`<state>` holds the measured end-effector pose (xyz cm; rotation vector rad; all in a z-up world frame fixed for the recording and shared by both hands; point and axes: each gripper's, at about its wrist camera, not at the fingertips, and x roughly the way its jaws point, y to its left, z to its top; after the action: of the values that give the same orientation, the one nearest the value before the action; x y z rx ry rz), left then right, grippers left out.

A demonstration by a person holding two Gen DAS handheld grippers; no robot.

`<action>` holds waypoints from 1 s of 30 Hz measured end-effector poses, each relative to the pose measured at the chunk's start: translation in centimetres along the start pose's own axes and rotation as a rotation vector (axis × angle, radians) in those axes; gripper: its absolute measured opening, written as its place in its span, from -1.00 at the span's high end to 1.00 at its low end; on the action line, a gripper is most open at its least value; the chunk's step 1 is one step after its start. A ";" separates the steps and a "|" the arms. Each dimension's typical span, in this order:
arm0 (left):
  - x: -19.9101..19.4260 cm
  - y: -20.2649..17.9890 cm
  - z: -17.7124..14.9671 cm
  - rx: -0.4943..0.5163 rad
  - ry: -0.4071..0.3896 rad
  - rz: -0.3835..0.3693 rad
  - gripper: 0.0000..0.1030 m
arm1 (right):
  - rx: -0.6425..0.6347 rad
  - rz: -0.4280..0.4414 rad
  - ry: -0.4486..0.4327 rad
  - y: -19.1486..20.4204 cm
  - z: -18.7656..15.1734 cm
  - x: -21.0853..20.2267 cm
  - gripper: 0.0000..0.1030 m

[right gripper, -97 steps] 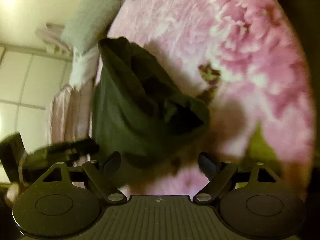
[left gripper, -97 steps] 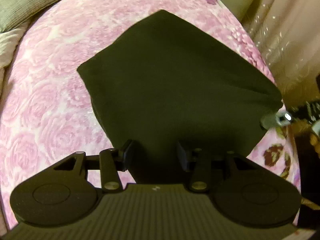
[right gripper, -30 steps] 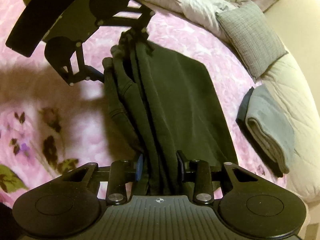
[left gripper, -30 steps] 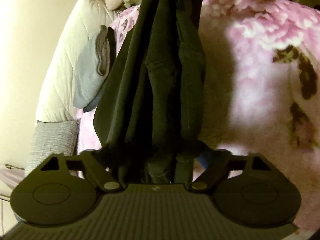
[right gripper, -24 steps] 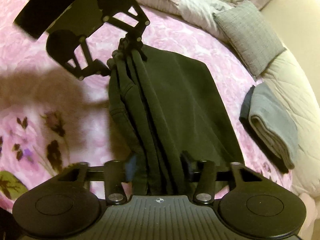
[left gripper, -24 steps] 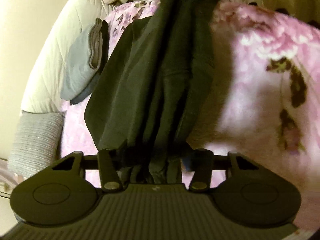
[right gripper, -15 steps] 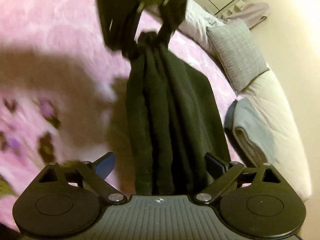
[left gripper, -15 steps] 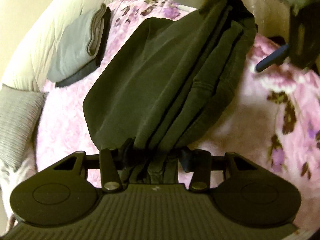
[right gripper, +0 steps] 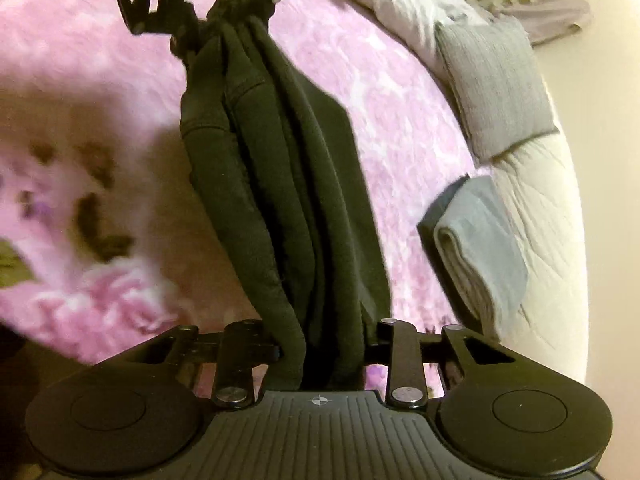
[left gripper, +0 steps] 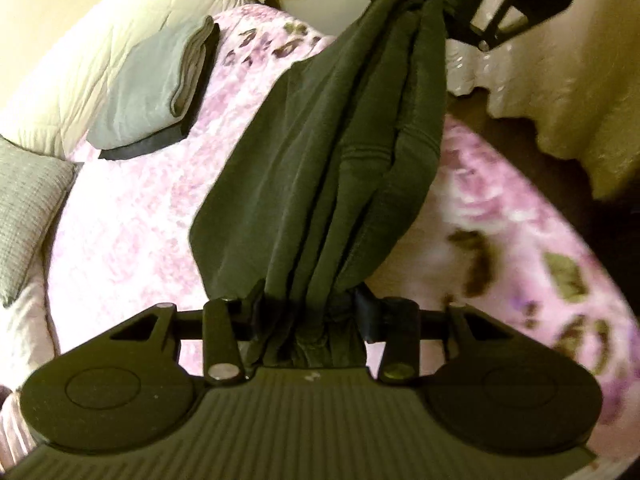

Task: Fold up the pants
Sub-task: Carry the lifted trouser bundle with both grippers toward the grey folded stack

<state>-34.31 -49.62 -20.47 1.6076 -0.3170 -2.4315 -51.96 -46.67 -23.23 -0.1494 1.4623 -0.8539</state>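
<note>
- Since half a second ago, the right hand-held gripper (right gripper: 326,350) has closed its jaws again on one end of the pants (left gripper: 320,168); they stood wide apart then.
- The left hand-held gripper (left gripper: 310,306) has just tightened and clamps the other end.
- The pants hang bunched between both, with one side draping toward the pink bed (left gripper: 132,216).

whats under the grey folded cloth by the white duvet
A darker, near-black folded layer lies directly under the grey folded cloth, its edge showing along the near side. Below that is the pink floral bedspread. Whatever sits beneath the middle of the stack is covered.
</note>
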 end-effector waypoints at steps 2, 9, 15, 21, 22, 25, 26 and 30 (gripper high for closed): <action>-1.9 -0.1 0.2 -0.010 0.002 -0.025 0.27 | 0.006 0.042 0.002 -1.0 0.6 -2.7 0.46; -8.1 2.0 2.1 -0.074 -0.016 0.005 0.28 | -0.014 0.062 -0.040 -5.1 2.0 -8.3 0.47; -9.2 7.8 8.2 -0.107 -0.031 0.092 0.28 | -0.052 0.004 -0.116 -13.5 1.3 -8.7 0.48; -4.2 17.1 18.6 -0.143 -0.036 0.225 0.29 | -0.106 -0.082 -0.215 -26.7 -2.5 -3.1 0.47; -2.8 19.1 20.5 -0.170 -0.032 0.245 0.29 | -0.110 -0.087 -0.230 -29.4 -3.1 -1.4 0.47; 1.8 25.2 26.2 -0.211 -0.013 0.293 0.29 | -0.145 -0.118 -0.276 -37.7 -4.6 3.7 0.47; 3.0 27.1 27.6 -0.224 -0.016 0.312 0.29 | -0.143 -0.135 -0.291 -40.6 -5.1 5.7 0.47; 9.1 33.5 32.6 -0.239 -0.015 0.465 0.29 | -0.163 -0.230 -0.361 -48.1 -6.5 13.1 0.47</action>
<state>-66.00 -82.17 -6.26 1.2502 -0.3433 -2.0405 -79.28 -85.69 -7.05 -0.5743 1.1848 -0.8408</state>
